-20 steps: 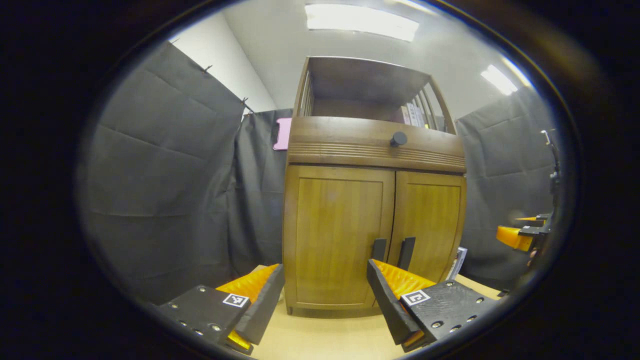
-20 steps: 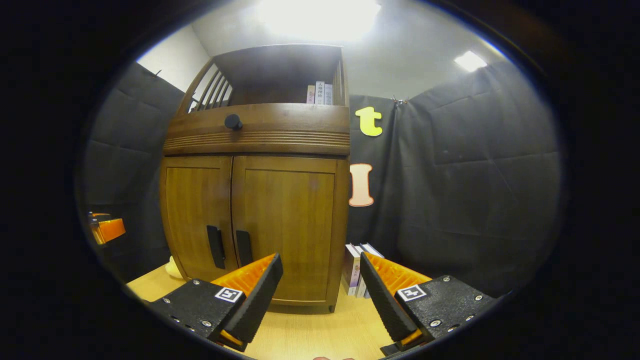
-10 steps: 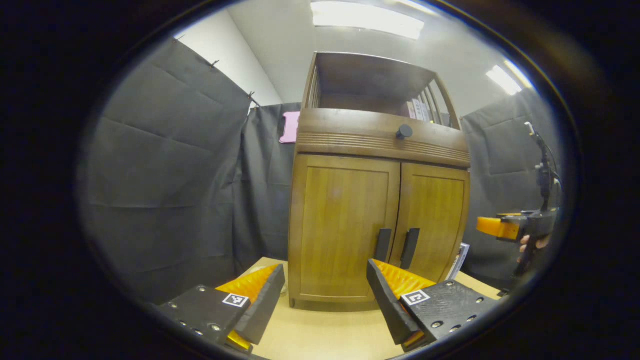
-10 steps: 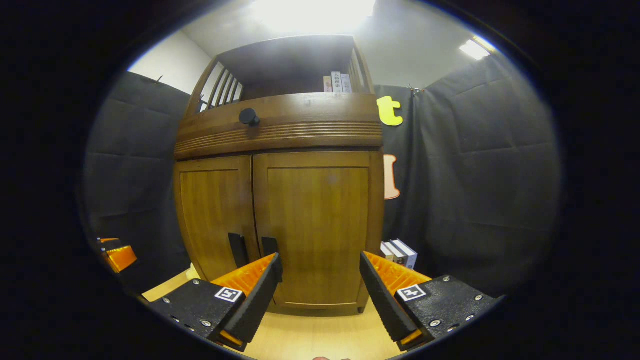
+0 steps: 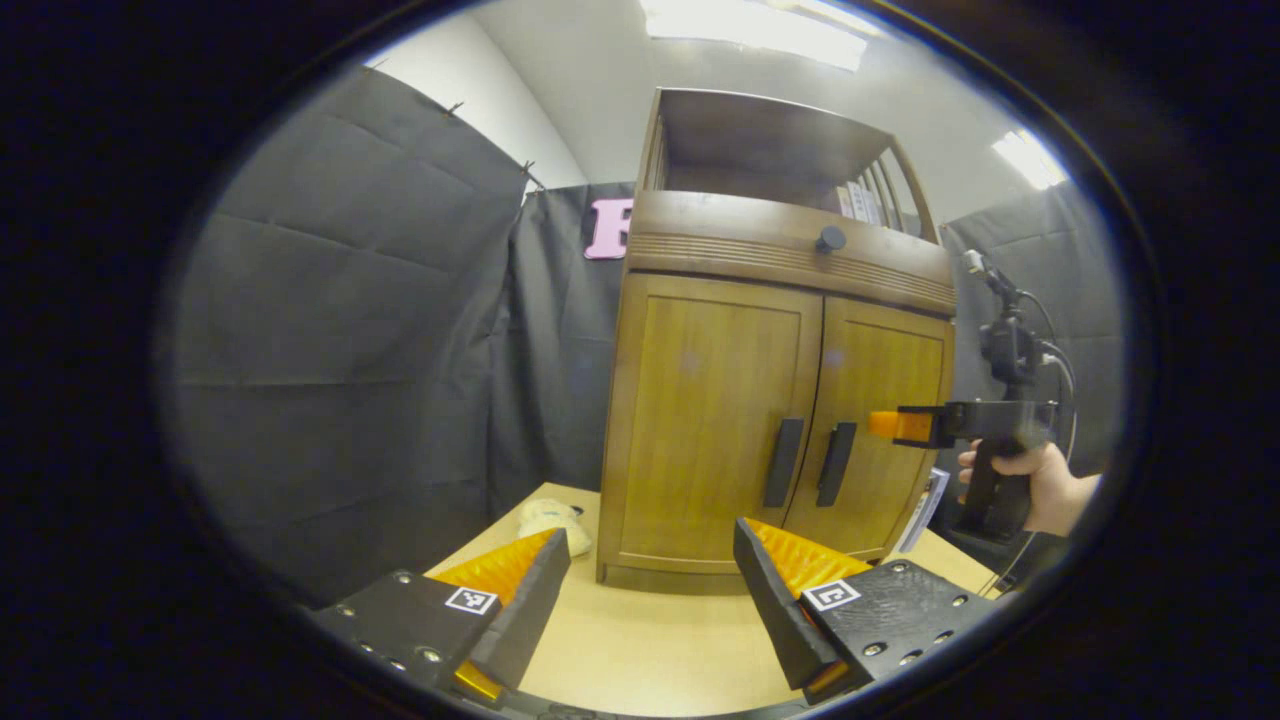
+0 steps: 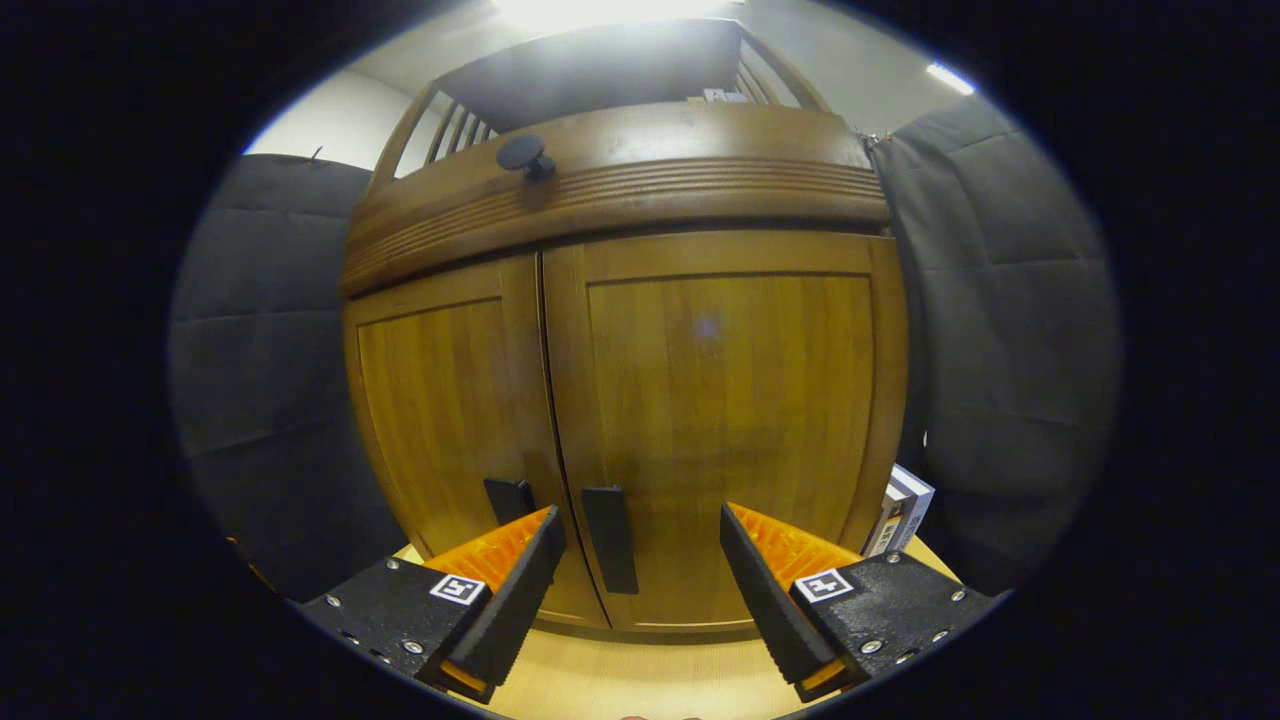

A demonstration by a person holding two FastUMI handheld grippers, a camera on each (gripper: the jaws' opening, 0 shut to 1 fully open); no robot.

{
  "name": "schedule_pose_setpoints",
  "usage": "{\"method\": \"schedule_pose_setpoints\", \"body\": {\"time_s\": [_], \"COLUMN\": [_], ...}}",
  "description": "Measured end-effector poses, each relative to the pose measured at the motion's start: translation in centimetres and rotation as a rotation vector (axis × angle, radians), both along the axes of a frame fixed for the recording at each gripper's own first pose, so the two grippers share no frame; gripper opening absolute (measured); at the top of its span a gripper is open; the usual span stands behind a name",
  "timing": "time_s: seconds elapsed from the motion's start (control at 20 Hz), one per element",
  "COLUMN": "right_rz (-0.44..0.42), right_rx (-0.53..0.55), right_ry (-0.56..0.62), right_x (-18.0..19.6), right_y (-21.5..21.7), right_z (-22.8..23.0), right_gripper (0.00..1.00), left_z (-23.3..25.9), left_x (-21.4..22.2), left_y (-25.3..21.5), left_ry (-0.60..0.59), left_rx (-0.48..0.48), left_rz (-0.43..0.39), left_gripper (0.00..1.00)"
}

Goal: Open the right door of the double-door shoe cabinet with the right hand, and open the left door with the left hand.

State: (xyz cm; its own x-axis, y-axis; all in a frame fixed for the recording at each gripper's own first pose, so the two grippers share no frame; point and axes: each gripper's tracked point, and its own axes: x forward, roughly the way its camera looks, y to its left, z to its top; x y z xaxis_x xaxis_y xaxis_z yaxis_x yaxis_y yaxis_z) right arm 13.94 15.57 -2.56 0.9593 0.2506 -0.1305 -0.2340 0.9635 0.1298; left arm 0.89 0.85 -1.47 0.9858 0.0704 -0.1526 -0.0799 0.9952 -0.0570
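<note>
In the left gripper view, the shoe cabinet (image 5: 775,400) stands on the wooden bench (image 5: 650,640), both doors closed, with the left door's handle (image 5: 784,462) and the right door's handle (image 5: 836,464) side by side at the centre seam. The left tongs (image 5: 650,580) are spread wide and hold nothing, well apart from the cabinet front. Farther off, the right tongs (image 5: 890,424), held by a hand (image 5: 1030,480), sit just beside the right door (image 5: 880,420), near its handle; from this angle their spread cannot be told. A small pale object (image 5: 553,520) lies on the bench by the cabinet's left foot. In the right gripper view, the right tongs (image 6: 640,565) are wide and empty, and the right door's handle (image 6: 610,540) shows between the two fingers, close but not touching. The left door's handle (image 6: 508,498) is partly hidden behind the left finger. This looks like the reach for the right door; next, the tongs likely need to move in around that handle, close on it, then pull outward on the hinge's arc.
</note>
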Motion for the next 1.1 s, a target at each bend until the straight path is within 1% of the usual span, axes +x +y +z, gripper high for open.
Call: {"method": "schedule_pose_setpoints", "body": {"time_s": [0.15,0.2,0.25,0.3,0.45,0.55,0.7,0.85,1.0,1.1], "right_rz": [-0.002,-0.003,-0.004,-0.006,-0.007,-0.020,-0.018,0.007,0.006,0.011], "right_rx": [-0.014,-0.013,-0.009,-0.009,-0.030,-0.045,-0.053,-0.044,-0.026,-0.011], "right_ry": [0.028,0.037,0.039,0.042,0.058,0.058,0.063,0.078,0.077,0.083], "right_x": [2.1,2.7,3.3,3.8,5.3,6.0,6.4,6.7,6.8,6.8], "right_y": [1.4,1.7,2.0,2.1,2.9,3.0,3.2,4.1,4.0,4.0], "right_z": [-1.4,-1.7,-1.8,-2.2,-3.7,-4.2,-4.6,-5.2,-5.1,-5.2], "right_gripper": [0.96,0.96,0.96,0.96,0.95,0.91,0.77,0.44,0.33,0.30], "left_z": [-0.3,-0.4,-0.3,-0.4,-0.3,-0.2,-0.3,-0.5,-0.6,-0.7], "left_x": [0.2,0.2,0.2,0.2,0.4,0.2,0.2,0.3,0.2,0.3], "left_y": [0.2,0.3,0.4,0.4,0.6,0.5,0.7,0.8,0.8,0.6], "left_ry": [0.023,0.029,0.034,0.039,0.049,0.048,0.045,0.051,0.059,0.055], "left_rx": [-0.008,-0.012,-0.015,-0.018,-0.022,-0.031,-0.037,-0.032,-0.028,-0.017], "left_rz": [0.028,0.038,0.048,0.056,0.071,0.069,0.076,0.082,0.071,0.063], "left_gripper": [1.00,0.87,0.87,0.94,0.94,0.94,0.94,0.94,0.94,0.94]}}
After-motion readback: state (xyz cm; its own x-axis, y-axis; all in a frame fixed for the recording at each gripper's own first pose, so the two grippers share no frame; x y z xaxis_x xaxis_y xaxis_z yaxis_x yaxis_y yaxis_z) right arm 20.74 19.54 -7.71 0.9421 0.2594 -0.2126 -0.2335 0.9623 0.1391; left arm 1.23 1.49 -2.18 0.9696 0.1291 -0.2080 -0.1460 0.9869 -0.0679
